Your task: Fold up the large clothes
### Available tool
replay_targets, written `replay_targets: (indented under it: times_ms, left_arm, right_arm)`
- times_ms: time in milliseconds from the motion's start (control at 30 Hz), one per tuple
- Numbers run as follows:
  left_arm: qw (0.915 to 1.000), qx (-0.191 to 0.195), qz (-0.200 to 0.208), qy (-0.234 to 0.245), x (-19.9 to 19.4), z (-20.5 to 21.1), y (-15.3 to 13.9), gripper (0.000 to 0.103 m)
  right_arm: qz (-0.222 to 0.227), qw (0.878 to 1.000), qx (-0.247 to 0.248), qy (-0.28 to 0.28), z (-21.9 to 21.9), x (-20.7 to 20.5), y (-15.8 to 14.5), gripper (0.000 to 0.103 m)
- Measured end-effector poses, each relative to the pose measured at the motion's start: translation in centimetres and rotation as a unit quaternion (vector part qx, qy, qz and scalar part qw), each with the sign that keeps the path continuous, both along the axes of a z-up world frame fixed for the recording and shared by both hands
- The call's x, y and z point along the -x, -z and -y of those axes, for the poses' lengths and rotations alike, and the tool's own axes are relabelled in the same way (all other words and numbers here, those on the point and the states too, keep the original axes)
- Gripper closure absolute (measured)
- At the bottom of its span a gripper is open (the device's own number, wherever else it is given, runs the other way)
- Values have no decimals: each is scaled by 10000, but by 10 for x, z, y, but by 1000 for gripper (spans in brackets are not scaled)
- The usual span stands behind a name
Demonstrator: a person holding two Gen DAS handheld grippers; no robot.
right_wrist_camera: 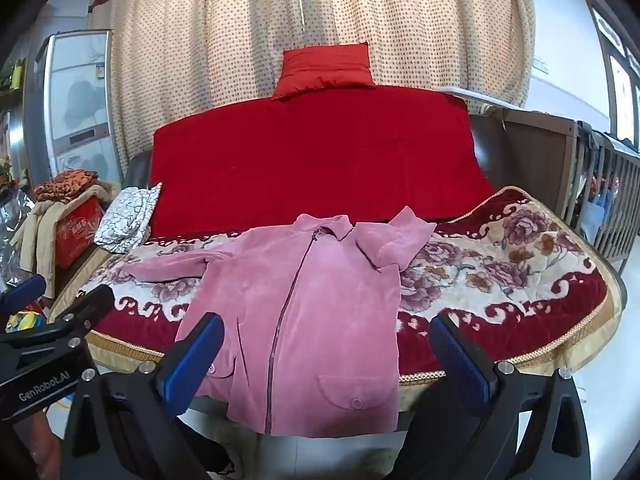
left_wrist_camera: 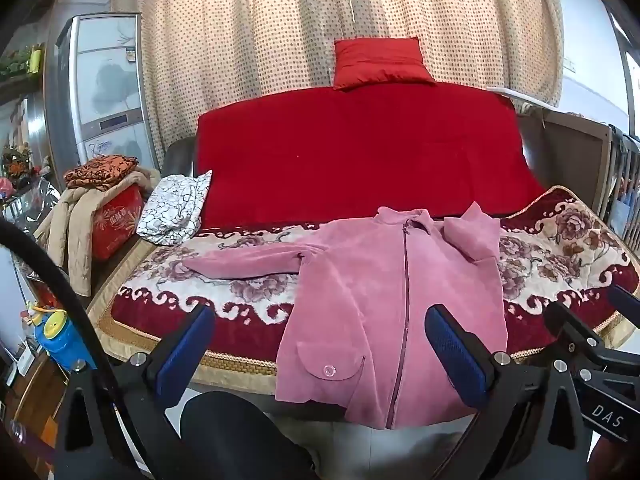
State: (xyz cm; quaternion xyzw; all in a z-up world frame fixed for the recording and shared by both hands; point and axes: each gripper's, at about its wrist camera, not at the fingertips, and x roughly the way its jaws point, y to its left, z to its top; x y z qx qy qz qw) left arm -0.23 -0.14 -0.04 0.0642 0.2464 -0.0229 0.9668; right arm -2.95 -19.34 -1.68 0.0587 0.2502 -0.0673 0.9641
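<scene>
- Pink jacket (left_wrist_camera: pixel 384 304) lies flat on your sofa (left_wrist_camera: pixel 560 248) — long axis collar-to-hem, collar toward the backrest, hem overhanging the front edge.
- Left gripper (left_wrist_camera: pixel 320 356) and right gripper (right_wrist_camera: pixel 326 360): fingers spread wide, holding nothing.

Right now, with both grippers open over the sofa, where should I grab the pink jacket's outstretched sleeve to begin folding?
Take the pink jacket by the cuff end of the sleeve lying flat and straight out to the left in both views. Come with the left gripper from above, on the near side: that end lies free on the floral cover. The other sleeve is already folded over the shoulder.
</scene>
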Motion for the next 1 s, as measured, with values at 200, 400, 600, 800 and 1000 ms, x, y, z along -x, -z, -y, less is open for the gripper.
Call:
replay_targets:
  times_ms: [200,400,600,800,1000]
  left_arm:
    - [9999,-118,-1,16,-11,8,-1,0]
    - [9999,-139,74,-36,-18,8,-4,0]
    - [9998,-186,43,-22,-18,10,-4,0]
    - [9998,-173,39,-29,-19,10,-4,0]
    - [9998,-151,-45,-86,-26,9,-1,0]
  right_arm:
    - [30,10000,-5,-2,-2,1,-6,0]
    - [-41,9997,-199,102,17,-9,8,0]
    - [-70,9996,-228,130,17,-8,6,0]
    - [-75,9997,-182,116,15,-8,6,0]
    - [-166,9996,-186,90,14,-14,9,0]
